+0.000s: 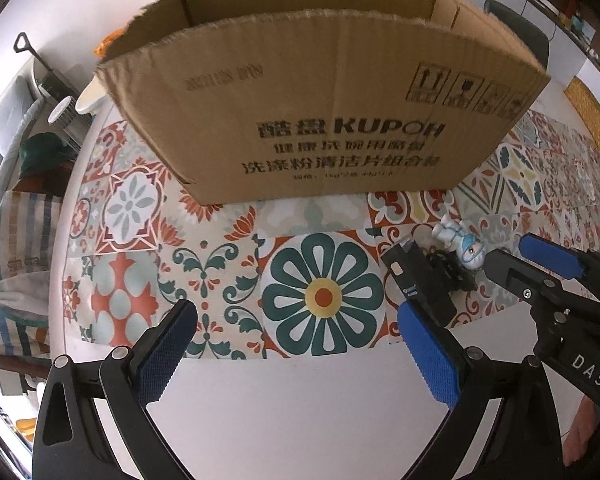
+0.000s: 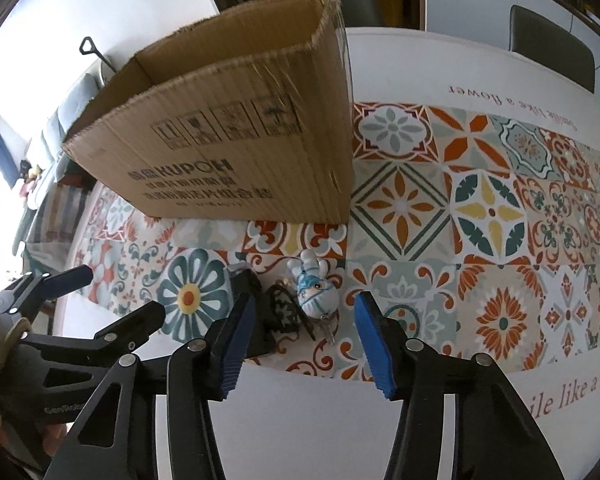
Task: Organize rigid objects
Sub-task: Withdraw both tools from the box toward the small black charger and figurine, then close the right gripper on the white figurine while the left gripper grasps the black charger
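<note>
An open cardboard box (image 1: 320, 120) stands on the patterned tablecloth; it also shows in the right wrist view (image 2: 236, 152). In front of it lie a black rectangular device (image 1: 420, 284) with a black strap and a small white and blue figurine (image 1: 466, 248). My left gripper (image 1: 300, 344) is open and empty, with the device by its right finger. My right gripper (image 2: 304, 336) is open and low over the table, with the figurine (image 2: 314, 288) and the device (image 2: 256, 304) just ahead between its fingers. The right gripper (image 1: 540, 268) also shows in the left wrist view.
The table's white border (image 1: 300, 400) lies near me. Chairs (image 2: 552, 40) stand at the far side. A sofa (image 1: 4, 128) and a striped cloth (image 1: 16, 256) are off the table's left edge.
</note>
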The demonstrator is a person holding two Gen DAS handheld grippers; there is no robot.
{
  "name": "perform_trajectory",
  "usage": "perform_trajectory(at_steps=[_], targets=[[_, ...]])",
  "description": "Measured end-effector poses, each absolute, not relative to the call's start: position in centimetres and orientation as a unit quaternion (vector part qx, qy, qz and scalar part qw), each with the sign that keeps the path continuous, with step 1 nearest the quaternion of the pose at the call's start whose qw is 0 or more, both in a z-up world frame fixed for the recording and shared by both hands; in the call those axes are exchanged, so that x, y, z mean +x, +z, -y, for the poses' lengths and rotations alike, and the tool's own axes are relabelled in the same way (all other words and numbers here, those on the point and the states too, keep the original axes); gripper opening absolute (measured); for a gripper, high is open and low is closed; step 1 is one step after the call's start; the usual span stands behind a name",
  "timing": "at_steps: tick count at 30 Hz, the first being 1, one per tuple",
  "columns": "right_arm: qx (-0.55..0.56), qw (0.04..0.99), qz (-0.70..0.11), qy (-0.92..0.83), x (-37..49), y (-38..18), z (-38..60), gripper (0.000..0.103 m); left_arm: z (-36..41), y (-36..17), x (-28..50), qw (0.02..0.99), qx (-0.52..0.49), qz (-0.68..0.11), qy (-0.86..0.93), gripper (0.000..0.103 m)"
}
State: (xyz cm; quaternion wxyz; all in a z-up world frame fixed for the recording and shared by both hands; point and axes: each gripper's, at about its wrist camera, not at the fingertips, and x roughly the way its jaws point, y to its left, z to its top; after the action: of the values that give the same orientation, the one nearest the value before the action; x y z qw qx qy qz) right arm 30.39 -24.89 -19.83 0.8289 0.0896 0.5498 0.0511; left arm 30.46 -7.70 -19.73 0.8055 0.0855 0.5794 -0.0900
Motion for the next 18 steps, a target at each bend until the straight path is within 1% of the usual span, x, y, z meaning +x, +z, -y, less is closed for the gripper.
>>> perform_trajectory(at_steps=[12, 18], targets=[[0.087, 0.82, -0.563, 0.055, 31.6, -21.9, 25.0, 0.038, 8.5, -21.2, 31.2, 0.798, 0.096, -0.587, -0.097, 0.102], [0.09, 0.817, -0.568, 0.053, 32.0, -22.9, 25.1, 0.033, 8.5, -21.7, 31.2, 0.795, 0.096, -0.591, -0.097, 0.102]])
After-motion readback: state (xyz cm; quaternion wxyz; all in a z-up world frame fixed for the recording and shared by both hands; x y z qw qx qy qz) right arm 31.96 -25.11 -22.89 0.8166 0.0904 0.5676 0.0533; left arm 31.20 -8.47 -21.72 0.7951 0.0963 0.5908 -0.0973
